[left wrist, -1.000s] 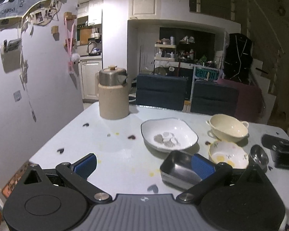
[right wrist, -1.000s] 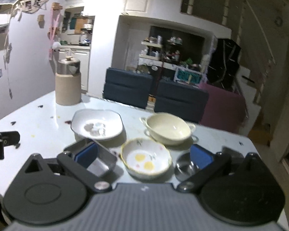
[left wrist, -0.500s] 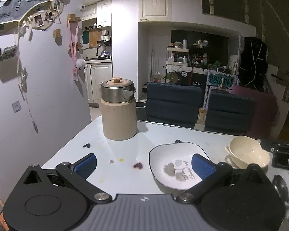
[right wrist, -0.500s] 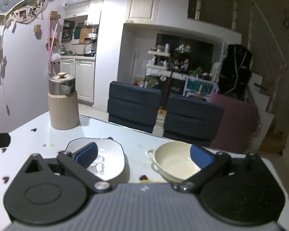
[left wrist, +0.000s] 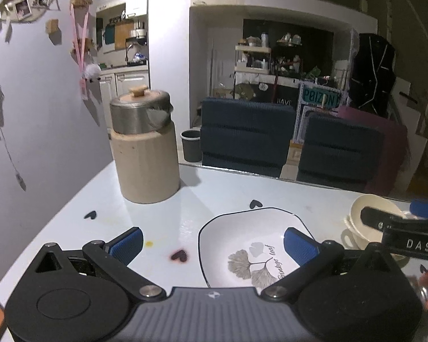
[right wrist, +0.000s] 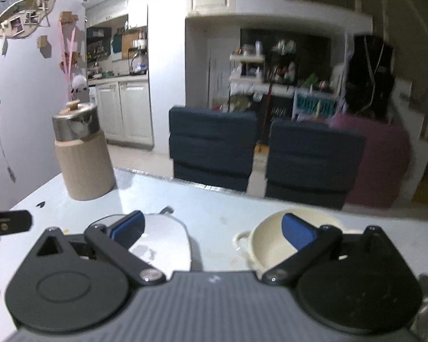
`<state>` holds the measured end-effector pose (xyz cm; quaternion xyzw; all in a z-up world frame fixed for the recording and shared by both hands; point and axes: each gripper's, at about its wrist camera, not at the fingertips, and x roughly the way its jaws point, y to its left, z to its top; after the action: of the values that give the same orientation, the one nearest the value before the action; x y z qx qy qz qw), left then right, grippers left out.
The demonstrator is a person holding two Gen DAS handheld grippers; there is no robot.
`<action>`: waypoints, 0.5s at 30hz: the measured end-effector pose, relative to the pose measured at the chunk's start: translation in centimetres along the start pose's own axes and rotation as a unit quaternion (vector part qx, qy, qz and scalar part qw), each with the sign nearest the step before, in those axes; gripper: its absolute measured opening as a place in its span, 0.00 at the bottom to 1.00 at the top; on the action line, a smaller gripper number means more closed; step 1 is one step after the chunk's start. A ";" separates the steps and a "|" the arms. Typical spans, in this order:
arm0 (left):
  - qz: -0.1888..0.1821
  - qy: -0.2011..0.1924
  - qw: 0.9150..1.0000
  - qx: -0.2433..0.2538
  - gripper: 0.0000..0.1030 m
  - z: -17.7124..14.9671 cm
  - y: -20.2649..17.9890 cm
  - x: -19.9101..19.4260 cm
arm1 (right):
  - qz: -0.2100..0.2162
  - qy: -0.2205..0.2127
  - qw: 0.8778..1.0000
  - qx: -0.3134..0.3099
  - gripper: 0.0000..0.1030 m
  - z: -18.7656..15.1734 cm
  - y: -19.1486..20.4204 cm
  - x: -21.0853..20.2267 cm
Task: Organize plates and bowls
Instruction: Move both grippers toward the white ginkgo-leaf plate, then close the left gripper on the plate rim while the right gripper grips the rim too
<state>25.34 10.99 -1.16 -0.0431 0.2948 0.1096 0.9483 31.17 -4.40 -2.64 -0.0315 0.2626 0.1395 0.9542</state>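
Two handheld grippers hover low over a pale tabletop (left wrist: pixel 219 193) in a dim kitchen-dining room. The left gripper (left wrist: pixel 212 242), jaws spread wide and holding nothing, frames the near-left part of a white square plate (left wrist: pixel 242 230) printed with grey ginkgo leaves. The right gripper (right wrist: pixel 212 228), equally wide and empty, straddles the gap between that plate (right wrist: pixel 168 242) and a cream two-handled bowl (right wrist: pixel 266 239) just to the plate's right; its right fingertip overlaps the bowl in view. A beige canister with a steel lid (left wrist: pixel 145 148) stands at the far left, and two dark blue chairs (left wrist: pixel 245 134) sit beyond the table's far edge.
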 end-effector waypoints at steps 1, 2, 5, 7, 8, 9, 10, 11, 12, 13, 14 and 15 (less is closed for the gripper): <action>0.001 0.005 1.000 -0.003 1.00 0.0 0.1 0.8 | 0.003 0.008 1.000 0.004 1.00 0.0 -0.1 0.7; 0.000 0.011 1.000 -0.008 1.00 0.0 0.2 1.6 | 0.008 0.018 1.000 0.007 1.00 -0.1 -0.2 1.6; -0.012 0.025 0.999 -0.032 1.00 -0.2 1.1 3.5 | 0.031 0.043 0.998 0.018 1.00 -0.5 -0.6 3.4; -0.021 0.037 0.998 -0.054 1.00 -0.5 1.8 4.7 | 0.038 0.059 0.997 0.028 0.98 -0.8 -0.8 4.7; -0.024 0.044 0.997 -0.066 1.00 -0.5 2.1 5.3 | 0.047 0.070 0.996 0.031 0.92 -0.9 -0.9 5.4; -0.025 0.054 0.995 -0.076 1.00 -0.6 2.5 5.8 | 0.055 0.081 0.995 0.035 0.84 -1.0 -0.8 6.2; -0.029 0.064 0.994 -0.083 1.00 -0.7 2.7 6.2 | 0.060 0.094 0.993 0.040 0.78 -1.2 -0.9 6.9; -0.035 0.074 0.992 -0.093 1.00 -0.9 3.1 6.6 | 0.061 0.104 0.992 0.045 0.69 -1.5 -0.7 7.5; -0.044 0.084 0.990 -0.106 1.00 -1.1 3.5 7.0 | 0.063 0.117 0.990 0.051 0.59 -1.8 -0.8 8.1; -0.051 0.092 0.987 -0.118 1.00 -1.2 3.9 7.2 | 0.068 0.131 0.987 0.057 0.54 -2.0 -0.9 8.8; -0.056 0.104 0.984 -0.134 1.00 -1.3 4.3 7.5 | 0.073 0.141 0.985 0.062 0.45 -2.3 -0.9 9.3; -0.061 0.114 0.981 -0.147 1.00 -1.4 4.6 7.8 | 0.076 0.149 0.984 0.067 0.38 -2.6 -1.0 9.7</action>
<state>29.79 16.70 -6.84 -0.2120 0.3786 0.0885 0.8966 38.17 -3.30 -9.80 0.0323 0.4121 0.1872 0.8911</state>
